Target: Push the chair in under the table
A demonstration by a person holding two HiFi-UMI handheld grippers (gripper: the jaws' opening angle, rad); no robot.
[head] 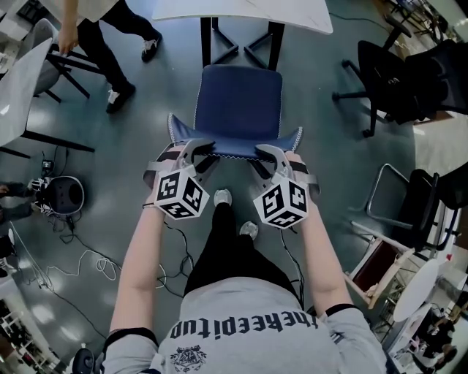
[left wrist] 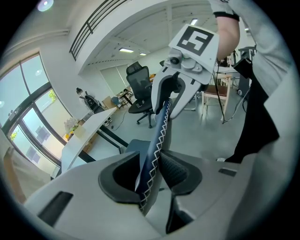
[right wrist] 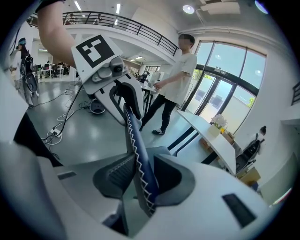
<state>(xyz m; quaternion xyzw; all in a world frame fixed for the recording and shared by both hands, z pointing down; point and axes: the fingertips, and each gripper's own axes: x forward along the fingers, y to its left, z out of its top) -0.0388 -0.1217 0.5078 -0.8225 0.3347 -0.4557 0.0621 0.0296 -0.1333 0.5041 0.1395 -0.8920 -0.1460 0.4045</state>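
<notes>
Two grippers share this push. In the head view, the left gripper and the right gripper sit at the two ends of the backrest. The chair lies at twelve o'clock of them. Its seat is near the white table but, as I judge it, not yet under it. A standing person is at ten o'clock, well apart from the path. The push wants equal pressure from both ends, aimed straight at twelve o'clock, so the chair does not skew.

In the left gripper view, the jaws are clamped on the backrest's stitched blue edge, which runs up between the pads toward one o'clock. The hold looks firm enough, so squeezing harder would gain little.

In the right gripper view, the jaws are likewise closed on that same stitched edge. The wide lens bends everything, so the bite is perhaps shallow. If so, drive low and level rather than lifting. The table shows at three o'clock.
</notes>
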